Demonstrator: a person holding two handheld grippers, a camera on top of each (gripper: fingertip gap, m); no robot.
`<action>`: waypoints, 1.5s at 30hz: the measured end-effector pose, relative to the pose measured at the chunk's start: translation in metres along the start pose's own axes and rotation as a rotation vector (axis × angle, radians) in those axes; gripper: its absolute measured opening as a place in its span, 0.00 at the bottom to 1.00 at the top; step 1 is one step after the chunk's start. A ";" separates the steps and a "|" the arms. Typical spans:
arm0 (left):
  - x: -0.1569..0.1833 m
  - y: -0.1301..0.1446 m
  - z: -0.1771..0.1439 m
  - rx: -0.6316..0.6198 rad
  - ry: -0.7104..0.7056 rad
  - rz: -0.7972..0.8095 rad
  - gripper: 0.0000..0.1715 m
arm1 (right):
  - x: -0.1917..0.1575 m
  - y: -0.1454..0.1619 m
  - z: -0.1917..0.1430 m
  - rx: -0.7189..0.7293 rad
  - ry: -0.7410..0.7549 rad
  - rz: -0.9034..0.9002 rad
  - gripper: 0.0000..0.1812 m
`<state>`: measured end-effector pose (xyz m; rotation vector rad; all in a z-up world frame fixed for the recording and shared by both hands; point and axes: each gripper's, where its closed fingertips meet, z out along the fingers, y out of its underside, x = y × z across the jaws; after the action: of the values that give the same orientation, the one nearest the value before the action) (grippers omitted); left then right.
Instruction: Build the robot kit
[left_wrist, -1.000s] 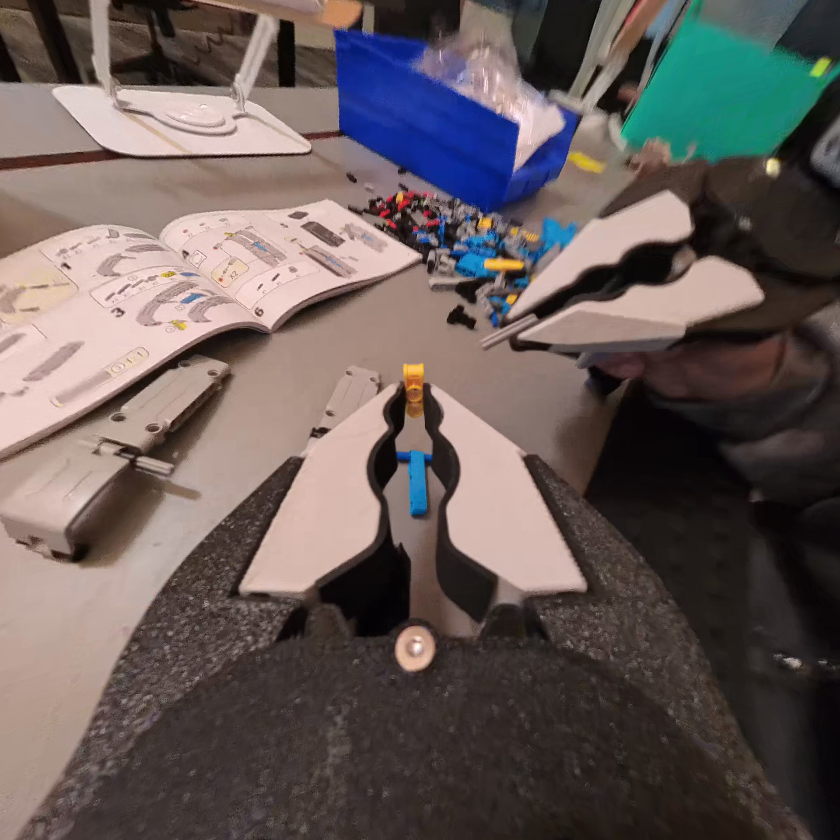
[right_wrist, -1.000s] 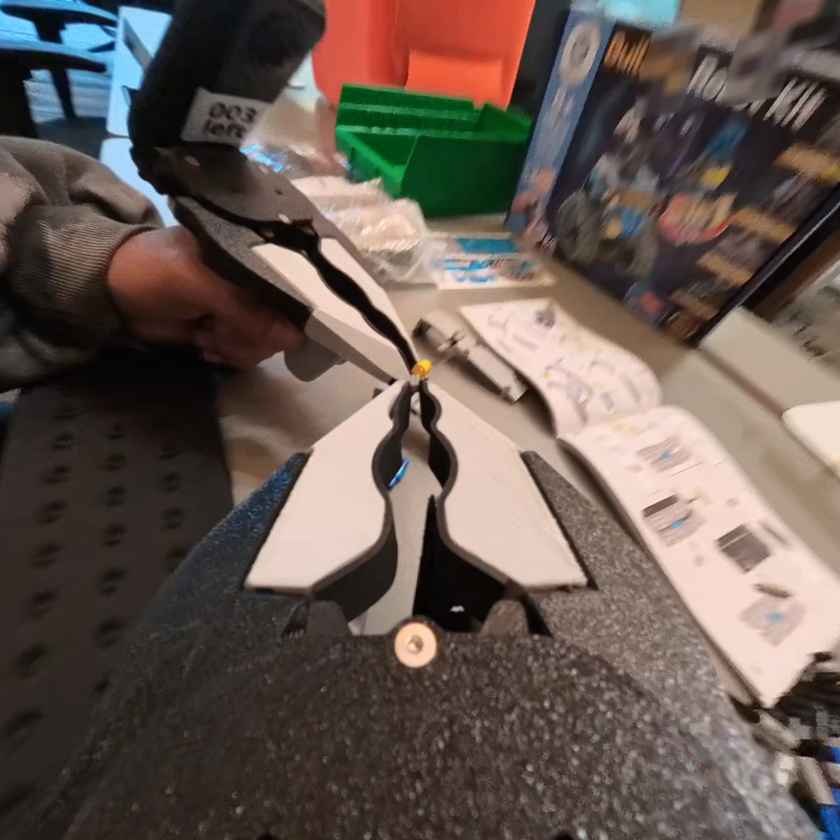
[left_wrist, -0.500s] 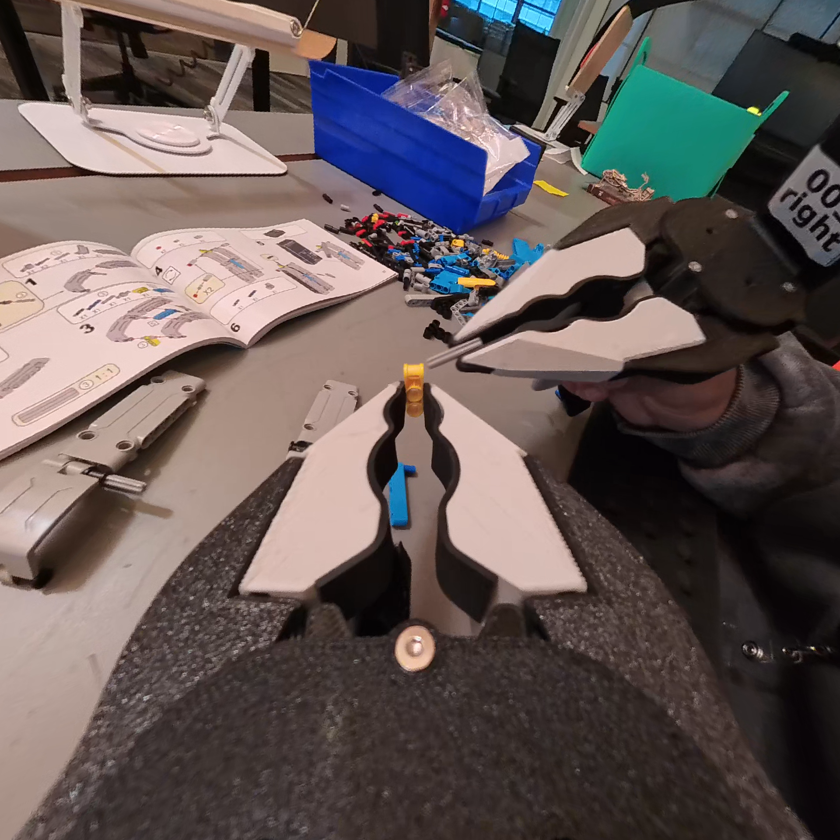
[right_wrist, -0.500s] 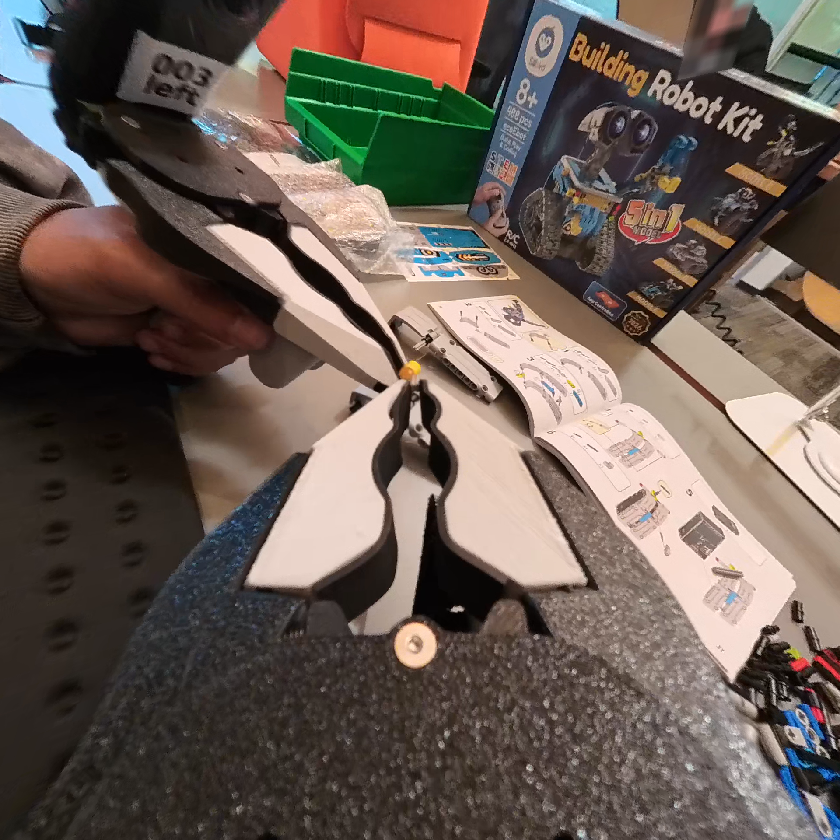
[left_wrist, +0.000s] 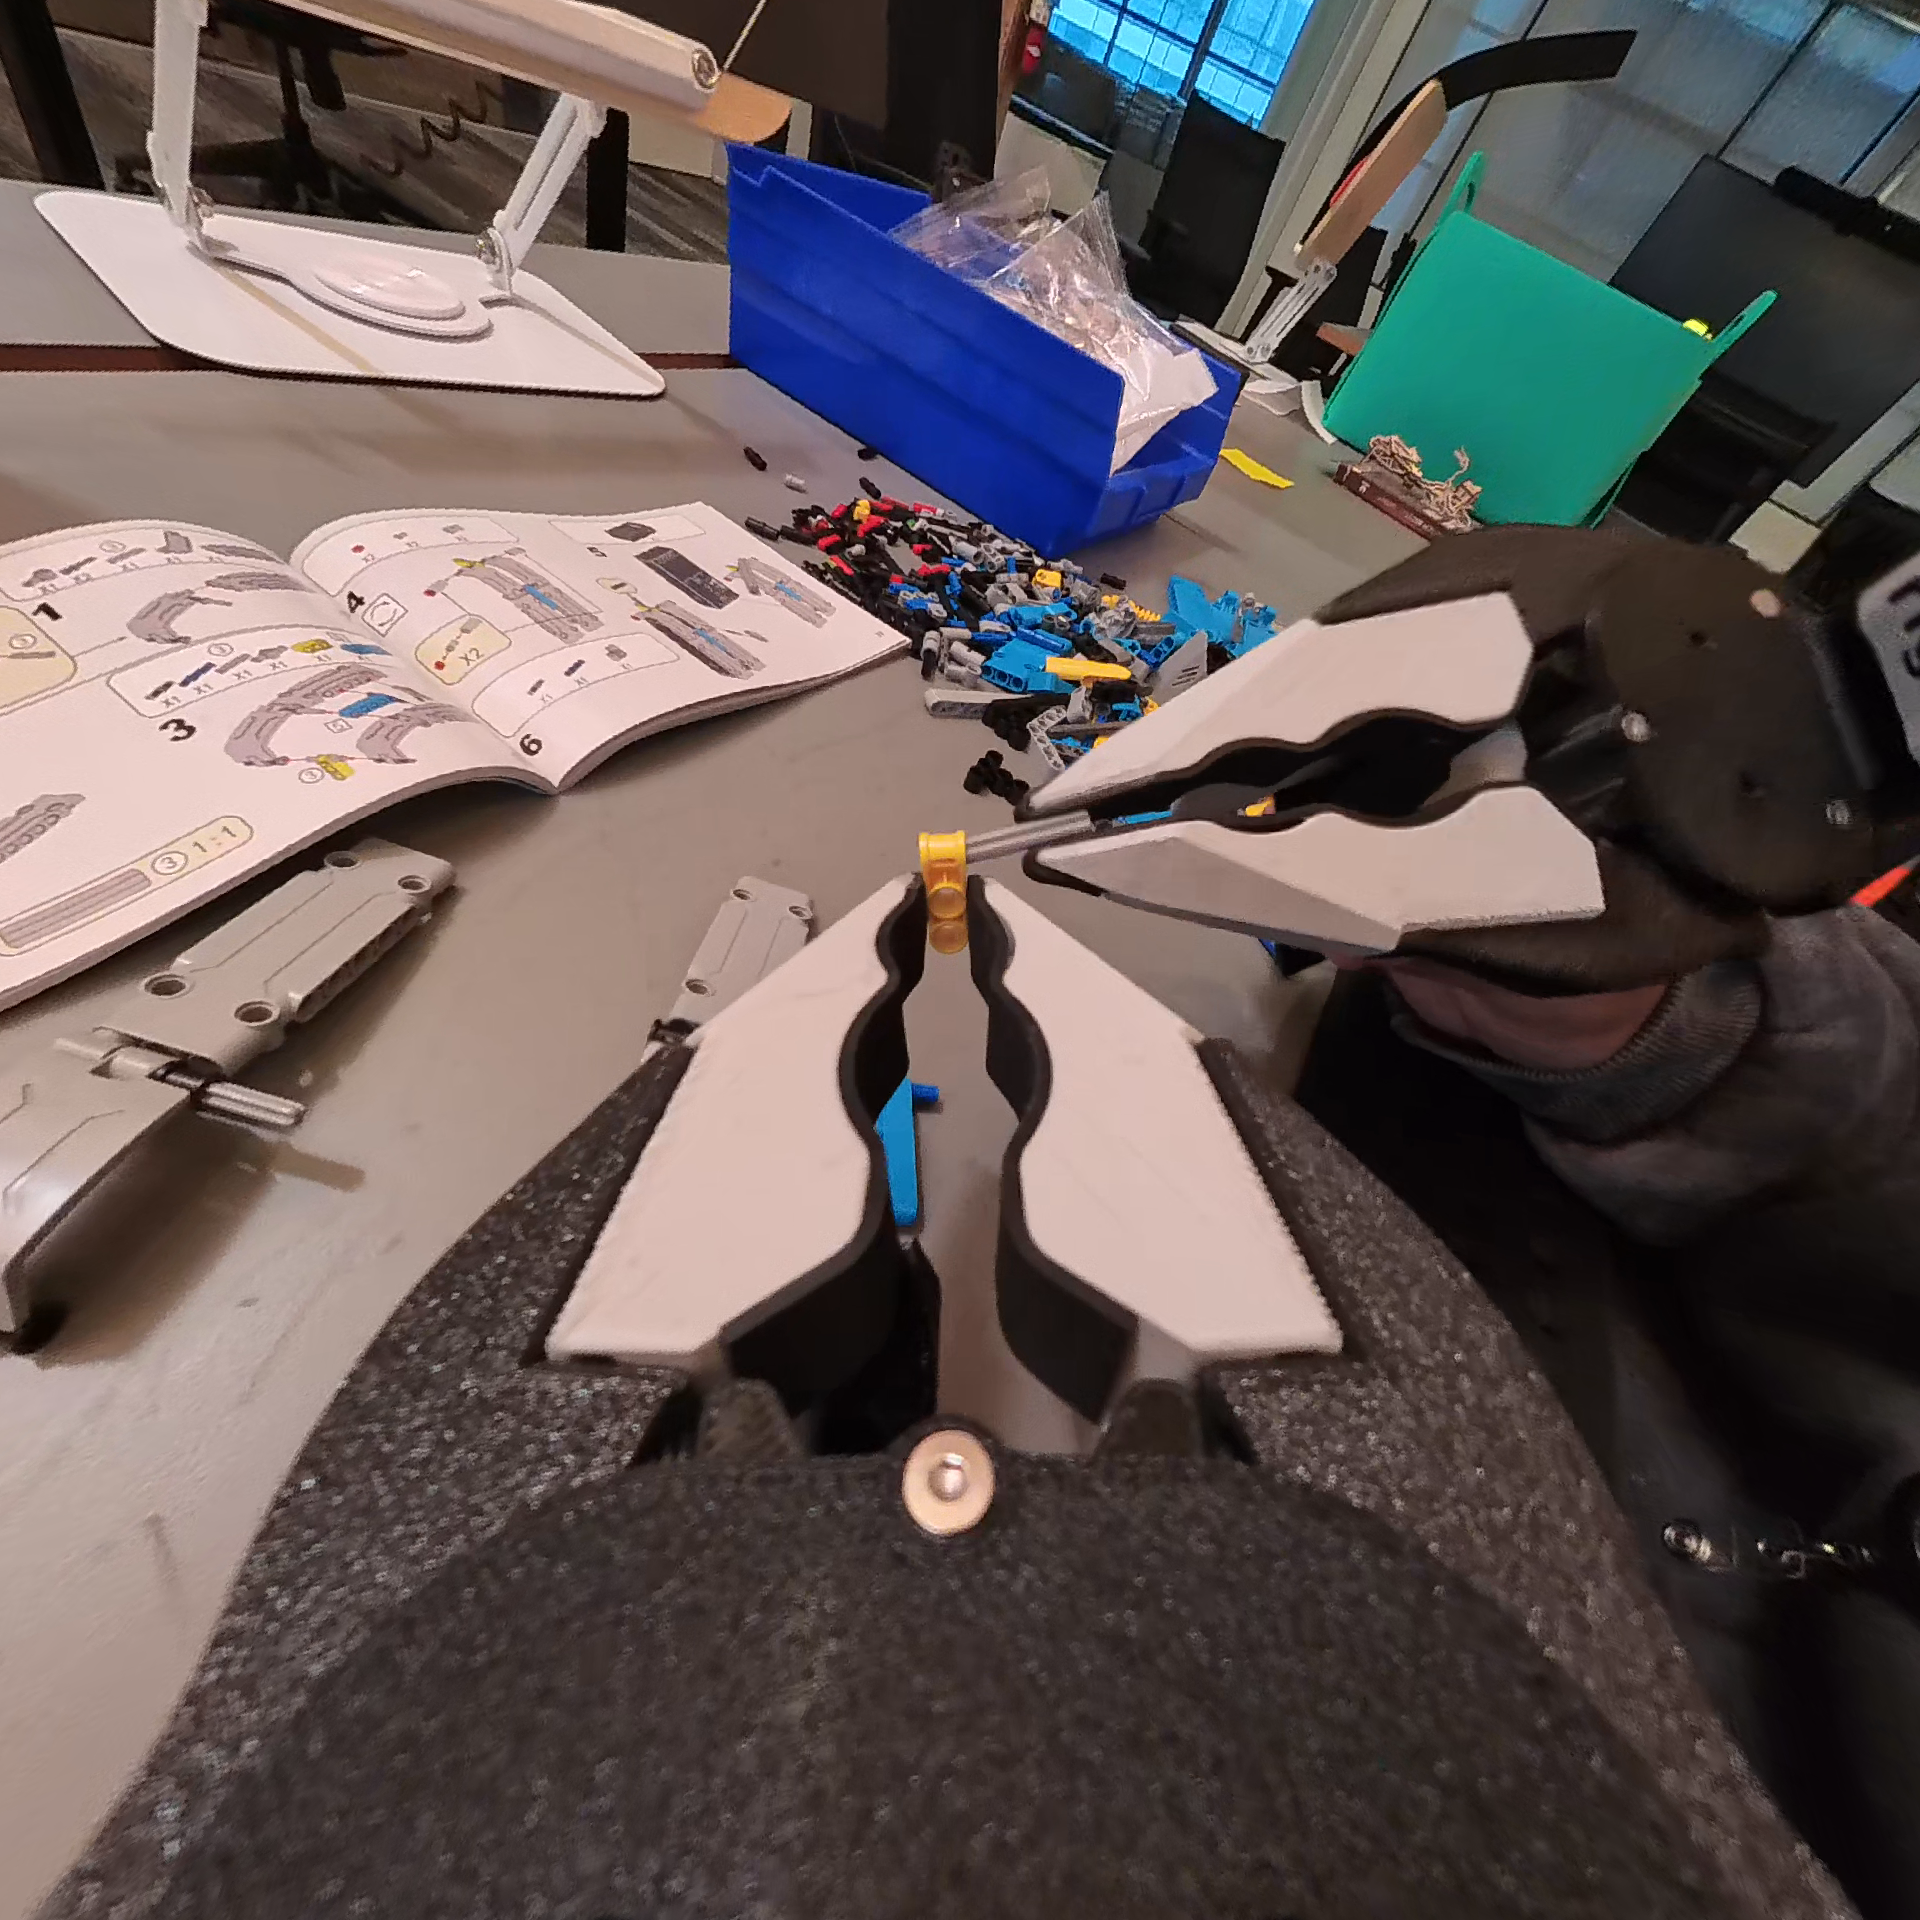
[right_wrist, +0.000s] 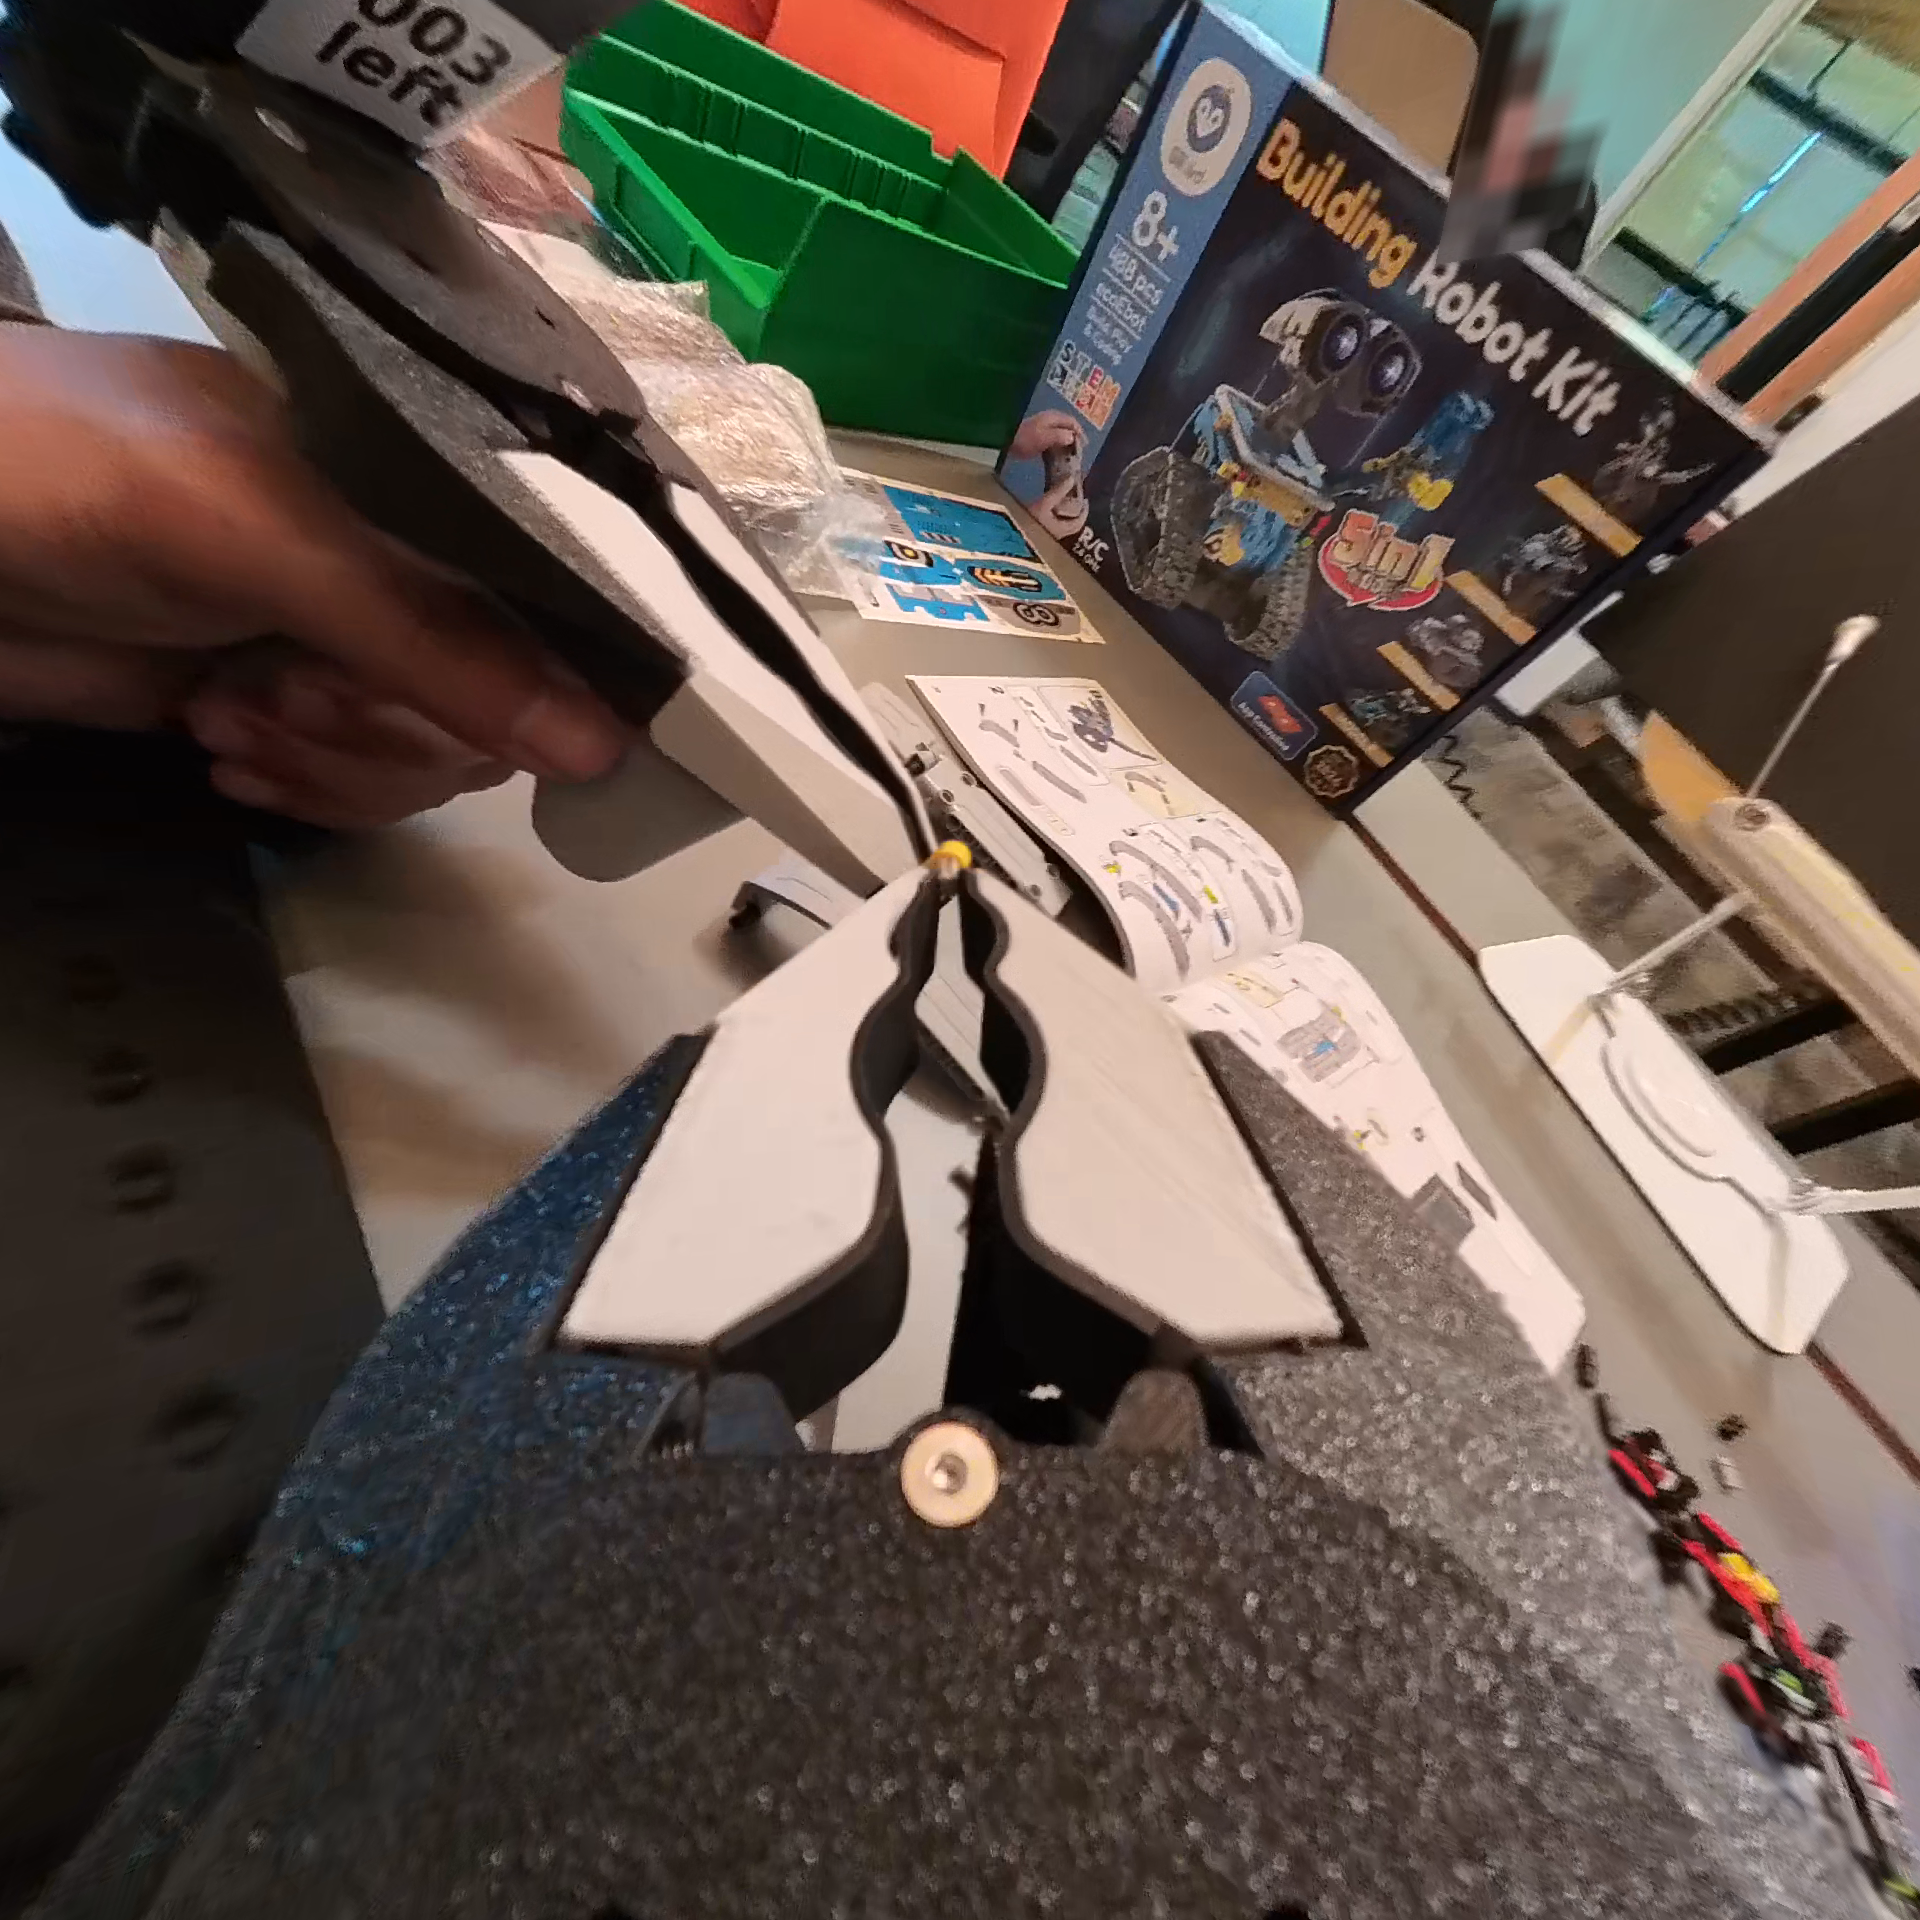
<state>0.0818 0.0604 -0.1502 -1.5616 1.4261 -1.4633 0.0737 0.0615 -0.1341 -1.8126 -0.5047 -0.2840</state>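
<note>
Yellow connector (left_wrist: 943, 902) is pinched by the closed left gripper (left_wrist: 945, 896); a grey axle (left_wrist: 1023, 835) is clamped in the right gripper (left_wrist: 1039, 844), far right. The axle could be jammed by slight misalignment.

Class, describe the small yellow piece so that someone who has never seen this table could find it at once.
Start at the open instruction booklet on the grey table, then look right to the left gripper. The yellow piece is pinched at its tips, raised off the table. Unlike the loose bricks beyond, it has a grey metal rod entering its top, held by the right gripper.
</note>
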 end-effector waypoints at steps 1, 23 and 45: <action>0.000 0.000 0.001 0.002 -0.003 -0.005 0.04 | 0.000 0.000 0.000 -0.005 0.014 -0.019 0.01; 0.016 -0.011 -0.011 0.072 0.120 0.041 0.04 | -0.017 -0.013 -0.026 0.193 -0.489 0.494 0.24; 0.076 0.003 -0.019 0.032 0.336 0.287 0.04 | -0.039 -0.027 -0.050 0.275 -0.814 0.571 0.19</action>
<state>0.0504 -0.0061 -0.1230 -1.0695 1.7233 -1.6094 0.0298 0.0122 -0.1139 -1.6639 -0.5144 0.9041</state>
